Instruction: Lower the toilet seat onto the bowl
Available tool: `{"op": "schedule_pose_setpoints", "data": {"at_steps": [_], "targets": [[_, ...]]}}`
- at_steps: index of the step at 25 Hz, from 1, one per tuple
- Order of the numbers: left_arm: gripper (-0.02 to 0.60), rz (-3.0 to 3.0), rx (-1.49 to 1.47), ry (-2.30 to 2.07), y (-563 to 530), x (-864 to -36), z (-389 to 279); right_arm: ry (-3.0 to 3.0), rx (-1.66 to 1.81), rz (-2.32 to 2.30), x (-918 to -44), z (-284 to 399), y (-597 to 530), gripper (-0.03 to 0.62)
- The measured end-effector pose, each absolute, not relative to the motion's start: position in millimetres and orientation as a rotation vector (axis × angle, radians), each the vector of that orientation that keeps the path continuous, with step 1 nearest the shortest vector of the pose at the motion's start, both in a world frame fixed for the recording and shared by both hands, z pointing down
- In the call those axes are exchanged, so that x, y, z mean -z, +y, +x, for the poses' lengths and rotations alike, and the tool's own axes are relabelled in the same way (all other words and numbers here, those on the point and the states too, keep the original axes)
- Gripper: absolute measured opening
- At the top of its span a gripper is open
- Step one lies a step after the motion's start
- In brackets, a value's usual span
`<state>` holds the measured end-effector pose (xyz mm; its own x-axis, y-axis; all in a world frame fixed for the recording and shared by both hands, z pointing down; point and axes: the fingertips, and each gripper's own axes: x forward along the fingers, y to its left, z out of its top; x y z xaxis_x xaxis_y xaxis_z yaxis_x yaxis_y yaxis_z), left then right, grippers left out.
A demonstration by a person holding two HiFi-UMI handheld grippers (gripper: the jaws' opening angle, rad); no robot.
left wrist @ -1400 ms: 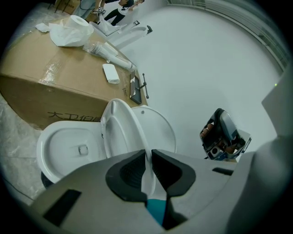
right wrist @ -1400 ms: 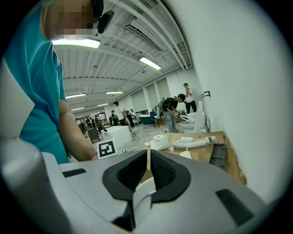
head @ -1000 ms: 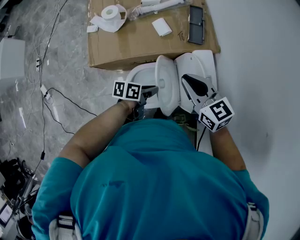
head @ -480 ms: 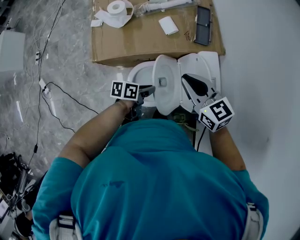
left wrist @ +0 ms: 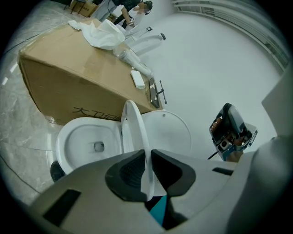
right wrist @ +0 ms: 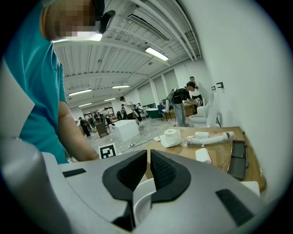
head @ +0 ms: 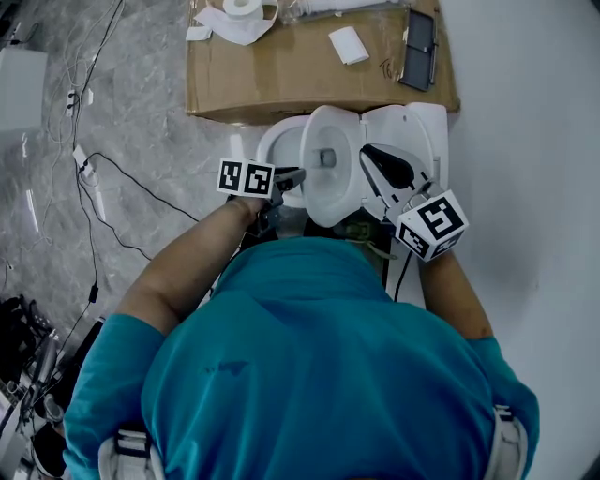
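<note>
Currently left gripper [left wrist: 147, 157] jaws clamped on raised toilet seat [left wrist: 135, 128] edge; bowl [left wrist: 87, 141] left of jaws, lid [left wrist: 167, 130] right. Right gripper [right wrist: 149, 155] jaws together, empty.

Cardboard box [head: 281, 80] sitting on floor, carrying toilet paper roll [head: 242, 7], white block [head: 349, 45], dark tray [head: 419, 52]; cables [head: 91, 183] trailing alongside.
</note>
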<state>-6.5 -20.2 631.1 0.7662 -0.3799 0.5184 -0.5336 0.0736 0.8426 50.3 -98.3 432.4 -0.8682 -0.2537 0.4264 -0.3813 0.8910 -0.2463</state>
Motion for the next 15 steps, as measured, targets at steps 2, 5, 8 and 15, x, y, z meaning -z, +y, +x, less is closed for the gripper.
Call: {"op": "schedule_pose_setpoints", "data": {"at_steps": [2,5,8,15], "targets": [[0.051,1.533,-0.14,-0.773,-18.6,-636.9,-11.5,-2.662,-0.458,0.455,-436.1,45.4,-97.7,0.0],[0.049,1.527,-0.152,-0.785,-15.4,-647.3,-18.6,-2.651,-0.462,0.438,-442.2,38.0,-95.6,0.0],[0.049,1.536,-0.139,-0.769,-16.3,-651.0,-20.1,-2.641,-0.464,0.422,-447.9,31.5,-95.4,0.0],[0.046,1.477,-0.169,-0.826,-5.5,-680.3,-47.8,-2.62,-0.484,0.398,-462.9,18.4,-95.9,0.0]]}}
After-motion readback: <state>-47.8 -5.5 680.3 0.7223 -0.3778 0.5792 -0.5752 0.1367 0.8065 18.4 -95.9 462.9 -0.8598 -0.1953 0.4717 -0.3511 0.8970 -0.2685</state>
